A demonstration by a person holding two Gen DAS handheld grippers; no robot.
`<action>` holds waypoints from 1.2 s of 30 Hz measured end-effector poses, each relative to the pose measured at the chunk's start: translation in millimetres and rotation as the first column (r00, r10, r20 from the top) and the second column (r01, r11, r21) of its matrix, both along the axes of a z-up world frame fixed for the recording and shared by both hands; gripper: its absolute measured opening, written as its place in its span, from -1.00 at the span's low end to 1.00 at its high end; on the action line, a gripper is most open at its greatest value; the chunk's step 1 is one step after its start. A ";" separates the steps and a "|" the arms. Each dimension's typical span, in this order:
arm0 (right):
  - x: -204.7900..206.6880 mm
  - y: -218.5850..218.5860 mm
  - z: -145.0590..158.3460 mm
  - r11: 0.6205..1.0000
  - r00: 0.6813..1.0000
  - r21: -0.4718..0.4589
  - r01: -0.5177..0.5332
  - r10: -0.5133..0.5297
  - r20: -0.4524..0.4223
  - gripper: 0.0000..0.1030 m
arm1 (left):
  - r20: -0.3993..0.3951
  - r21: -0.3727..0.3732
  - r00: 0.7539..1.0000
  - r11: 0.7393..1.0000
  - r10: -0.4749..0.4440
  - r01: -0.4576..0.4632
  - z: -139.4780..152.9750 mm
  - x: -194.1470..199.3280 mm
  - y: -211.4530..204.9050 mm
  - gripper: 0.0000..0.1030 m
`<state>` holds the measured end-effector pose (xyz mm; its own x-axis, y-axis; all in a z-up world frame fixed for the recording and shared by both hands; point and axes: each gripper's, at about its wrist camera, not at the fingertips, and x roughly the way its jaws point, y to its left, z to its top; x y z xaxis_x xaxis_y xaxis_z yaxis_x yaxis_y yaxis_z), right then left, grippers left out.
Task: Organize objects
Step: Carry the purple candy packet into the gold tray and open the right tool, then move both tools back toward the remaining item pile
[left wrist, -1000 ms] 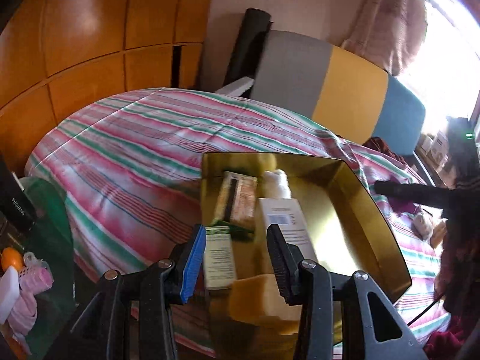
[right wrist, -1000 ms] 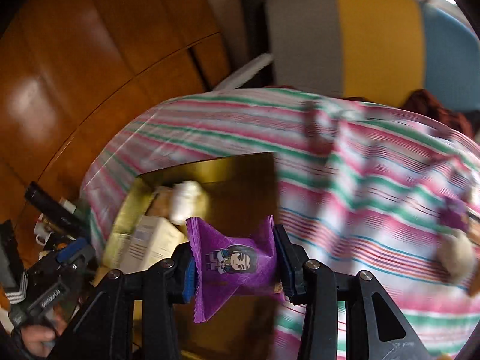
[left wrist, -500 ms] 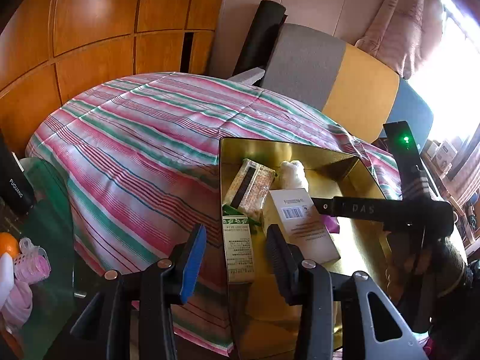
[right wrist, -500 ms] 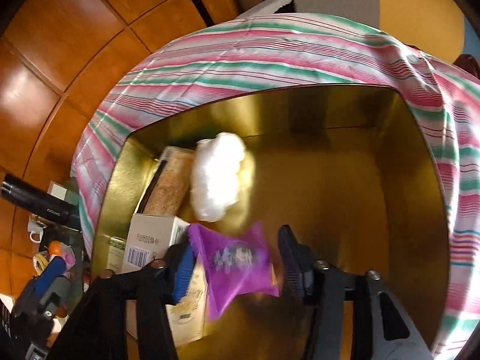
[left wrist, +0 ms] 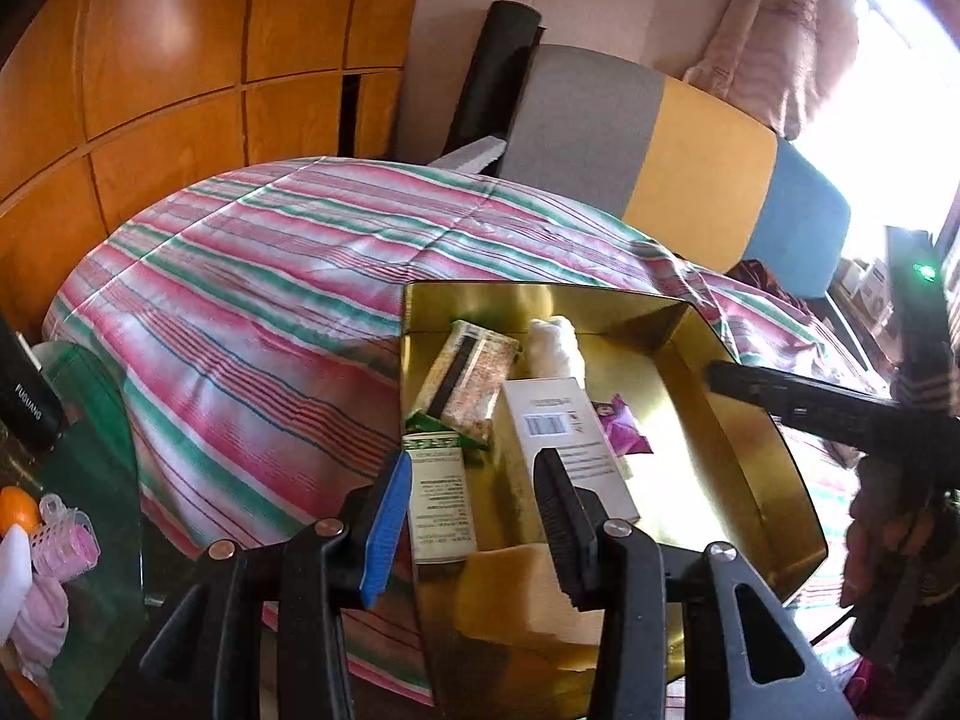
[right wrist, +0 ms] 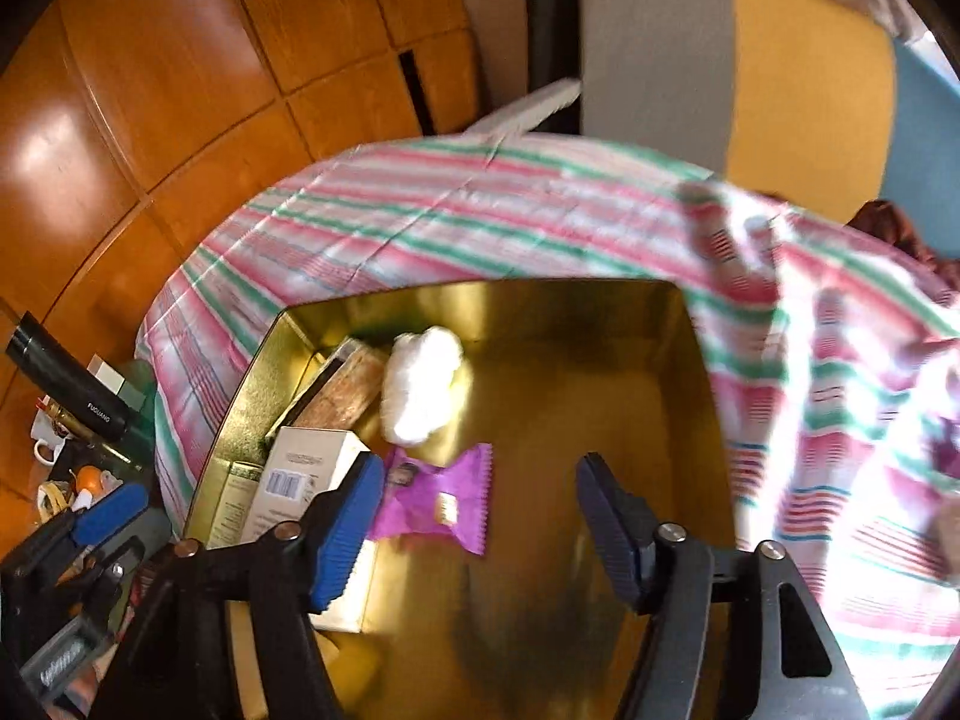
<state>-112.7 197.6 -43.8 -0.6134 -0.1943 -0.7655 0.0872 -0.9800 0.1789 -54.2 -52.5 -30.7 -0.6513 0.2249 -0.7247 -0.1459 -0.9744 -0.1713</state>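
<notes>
A: Where is the purple packet [right wrist: 435, 501] seen?

B: It is seen lying flat on the floor of the gold tray [right wrist: 600, 312], just beside the white box [right wrist: 300, 480] and just in front of the white fluffy lump [right wrist: 420, 384]. In the left wrist view the same packet [left wrist: 621, 429] is partly hidden behind the box [left wrist: 561, 438].

A: How is the right gripper [right wrist: 480, 531] set?

B: Its jaws are being opened above the tray. The packet is seen between the two fingers, close to the blue pad [right wrist: 351, 531], but it is not pressed by either pad, so nothing is held.

A: And the left gripper [left wrist: 474, 531]?

B: It is held at the near edge of the tray, with a narrow gap between its fingers. Nothing is gripped; the green-and-white carton [left wrist: 438, 492] and the box are only seen past the gap, down in the tray.

A: What else is kept in the tray?

B: A brown snack bar [left wrist: 471, 381] is laid against the tray's left side, touching the carton, and the fluffy lump [left wrist: 555, 345] is found beside the bar, toward the tray's far wall.

A: What is the tray set on?

B: It is set on a striped cloth [left wrist: 270, 276] in pink, green and white. A black bottle [right wrist: 66, 381] is seen well to the left of the tray.
</notes>
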 end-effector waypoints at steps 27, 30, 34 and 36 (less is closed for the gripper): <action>214.2 384.4 6.6 0.670 0.673 -0.159 0.725 -0.738 -0.039 0.52 | 0.019 -0.048 0.825 0.823 -0.565 0.566 64.4 -36.7 293.0 -0.18; 218.1 391.7 5.0 0.648 0.660 -0.212 0.731 -0.751 -0.019 0.52 | 0.052 -0.029 0.773 0.773 -0.632 0.634 61.8 -50.0 352.3 -0.18; 217.7 387.8 5.7 0.658 0.675 -0.239 0.714 -0.738 -0.015 0.57 | 0.115 -0.036 0.718 0.720 -0.686 0.693 45.0 -70.9 432.9 -0.18; 220.6 388.8 5.8 0.652 0.675 -0.268 0.709 -0.738 -0.007 0.58 | 0.136 -0.044 0.693 0.694 -0.708 0.719 33.3 -81.8 473.1 -0.18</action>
<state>107.9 586.4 -38.0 -0.7068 0.1910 -0.6811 -0.6002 -0.6714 0.4346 -136.1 420.6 2.6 -0.2438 0.5245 -0.8157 -0.7904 -0.5949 -0.1463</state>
